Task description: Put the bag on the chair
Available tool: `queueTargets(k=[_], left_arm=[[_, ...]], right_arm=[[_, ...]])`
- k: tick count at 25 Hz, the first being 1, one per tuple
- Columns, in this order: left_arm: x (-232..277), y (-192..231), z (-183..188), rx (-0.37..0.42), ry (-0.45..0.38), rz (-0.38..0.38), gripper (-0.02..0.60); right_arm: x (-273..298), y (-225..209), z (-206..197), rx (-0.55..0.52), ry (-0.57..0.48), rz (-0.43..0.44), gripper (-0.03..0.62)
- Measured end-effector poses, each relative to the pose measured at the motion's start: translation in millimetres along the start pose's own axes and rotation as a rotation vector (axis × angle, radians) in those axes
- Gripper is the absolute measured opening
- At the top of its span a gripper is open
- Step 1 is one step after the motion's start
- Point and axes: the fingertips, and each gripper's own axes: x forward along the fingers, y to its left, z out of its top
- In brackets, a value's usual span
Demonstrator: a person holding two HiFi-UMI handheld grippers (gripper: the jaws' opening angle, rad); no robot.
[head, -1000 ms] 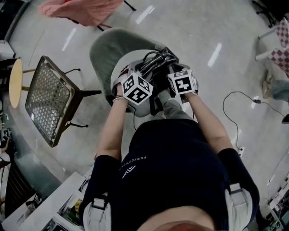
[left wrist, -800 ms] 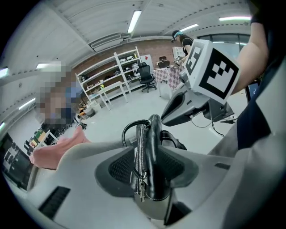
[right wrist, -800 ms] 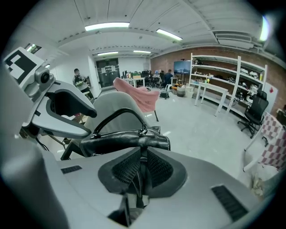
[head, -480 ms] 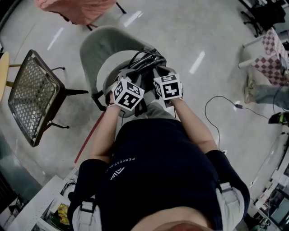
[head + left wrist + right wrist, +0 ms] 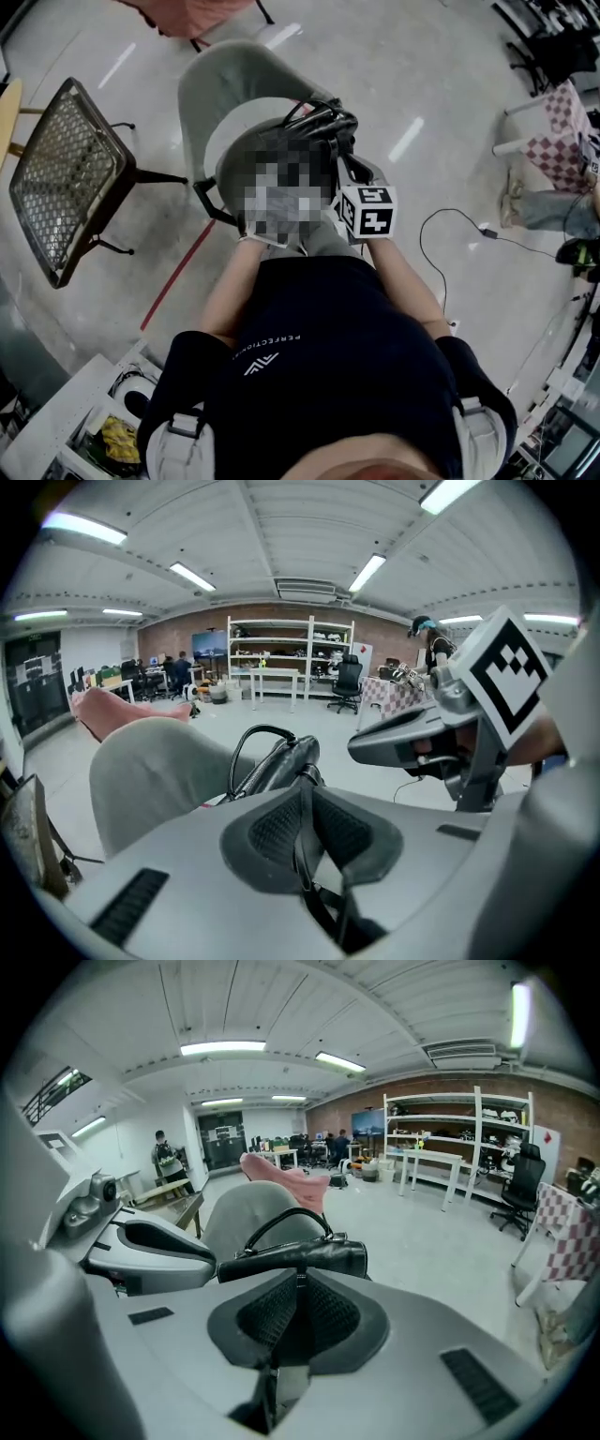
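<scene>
Just ahead of both grippers, the bag (image 5: pixel 314 127) hung over the chair (image 5: pixel 220 80), its strap (image 5: pixel 302 860) pinched twice.

The left gripper (image 5: pixel 305 794) had just been closing and sat pressed on the thin strap; the right gripper (image 5: pixel 298 1283) was clamped on it too. The bag lay broadside to the right gripper and nearly end-on to the left, above the pale seat; whether it touched the seat could not be told. It was black, glossy and soft-sided, with an arched handle.
</scene>
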Motion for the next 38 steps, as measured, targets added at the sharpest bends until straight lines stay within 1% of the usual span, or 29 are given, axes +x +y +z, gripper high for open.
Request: queueTargets(k=[2, 6, 9, 13, 16, 19, 23, 26, 35, 38], left_arm=[[-2, -3, -7, -0.003, 0.006, 0.001, 0.04], [-7, -17, -15, 0.022, 0.023, -0.016, 0.04], [-9, -23, -13, 0.024, 0.02, -0.015, 0.04], [-9, -29, -7, 0.039, 0.02, 0.005, 0.04], [-10, -35, -7, 0.015, 0.032, 0.03, 0.04], [-10, -54, -8, -0.026, 0.042, 0.024, 0.04], [-6, -77, -11, -0.03, 0.052, 0.016, 0.04], [-7, -91, -14, -0.056, 0.064, 0.022, 0.04], [-14, -105, -19, -0.103, 0.068, 0.067, 0.04], [-17, -105, -21, -0.12, 0.063, 0.087, 0.04]], right_arm=[[-6, 2, -10, 0.011, -0.002, -0.008, 0.051], [-11, 6, -21, 0.021, 0.005, -0.002, 0.049], [-14, 9, -14, 0.006, -0.019, 0.015, 0.048], [-17, 10, -8, -0.004, -0.043, 0.039, 0.046], [-25, 12, -12, -0.018, -0.035, 0.062, 0.044], [-41, 9, -17, -0.023, -0.033, 0.079, 0.044], [-57, 3, -28, -0.023, -0.035, 0.098, 0.044], [-70, -1, -34, -0.014, -0.055, 0.12, 0.043], [-80, 1, -50, -0.036, -0.036, 0.176, 0.041], [-82, 1, -49, -0.039, -0.046, 0.185, 0.04]])
